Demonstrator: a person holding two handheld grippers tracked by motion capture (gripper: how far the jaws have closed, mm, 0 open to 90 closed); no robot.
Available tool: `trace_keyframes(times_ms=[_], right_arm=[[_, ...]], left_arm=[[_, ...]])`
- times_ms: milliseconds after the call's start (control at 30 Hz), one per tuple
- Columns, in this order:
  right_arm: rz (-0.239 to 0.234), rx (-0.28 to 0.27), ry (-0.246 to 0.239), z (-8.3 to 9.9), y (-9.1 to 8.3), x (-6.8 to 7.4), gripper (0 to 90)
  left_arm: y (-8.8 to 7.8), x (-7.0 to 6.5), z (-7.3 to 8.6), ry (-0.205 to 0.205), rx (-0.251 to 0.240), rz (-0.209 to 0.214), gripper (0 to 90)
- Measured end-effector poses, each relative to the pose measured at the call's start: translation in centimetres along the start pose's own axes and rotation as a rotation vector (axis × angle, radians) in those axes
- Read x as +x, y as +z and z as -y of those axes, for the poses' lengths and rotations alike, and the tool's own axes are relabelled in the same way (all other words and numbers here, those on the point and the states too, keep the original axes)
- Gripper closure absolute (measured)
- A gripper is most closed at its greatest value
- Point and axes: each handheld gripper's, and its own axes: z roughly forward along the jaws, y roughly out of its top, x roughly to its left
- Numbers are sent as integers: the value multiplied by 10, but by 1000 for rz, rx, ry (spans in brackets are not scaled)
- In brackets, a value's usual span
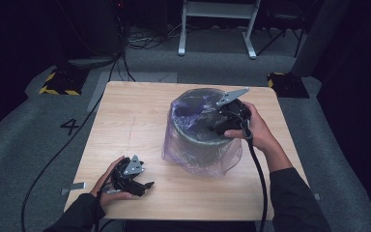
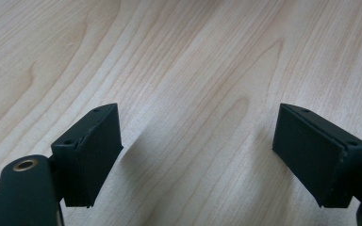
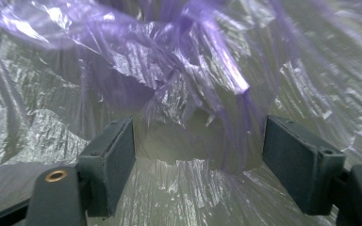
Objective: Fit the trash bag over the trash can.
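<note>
Plastic film, thin, crinkled and translucent purple, forms a bag (image 1: 200, 157) lining a dark round bin (image 1: 198, 123) that stands on my pale wood-grain bench (image 1: 135, 121), right of centre. My right hand-held gripper (image 3: 198, 146) is inside the bin mouth, jaws released, with a fold of film between them. My left hand-held gripper (image 2: 198, 155) is released just above bare wood.

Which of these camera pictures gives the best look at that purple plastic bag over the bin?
The high view: there the whole purple bag shows, lining the dark round bin and draped down its outside onto the table. The right gripper view shows crinkled purple film close up, between that gripper's open jaws. The left gripper view looks at bare tabletop.
</note>
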Motion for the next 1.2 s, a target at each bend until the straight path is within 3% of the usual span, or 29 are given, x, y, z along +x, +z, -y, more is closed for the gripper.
trace_keyframes(times_ms=[167, 333, 467, 567, 667, 800, 900, 1033, 1100, 1200], right_arm=[[5, 64, -15, -3, 5, 1, 277], [10, 142, -53, -6, 8, 3, 309], [20, 133, -51, -7, 9, 3, 267], [25, 58, -24, -3, 3, 3, 231], [37, -83, -3, 4, -13, 5, 237], [47, -224, 30, 16, -40, 7, 232], [54, -264, 25, 32, -57, 11, 224], [87, -279, 24, 59, -71, 17, 228], [87, -330, 45, 72, -79, 19, 238], [119, -348, 25, 89, -90, 24, 218]], left_arm=[[0, 5, 6, -41, -21, 48, 156], [0, 5, 7, -41, -20, 47, 156], [-1, 5, 7, -42, -18, 46, 156], [-1, 5, 7, -45, -19, 47, 155], [-1, 5, 7, -45, -20, 47, 155], [-1, 5, 7, -45, -18, 46, 154], [-1, 5, 7, -45, -21, 46, 154], [-1, 4, 8, -49, -21, 43, 154], [-1, 4, 8, -52, -21, 43, 153], [-1, 4, 8, -53, -21, 46, 152]])
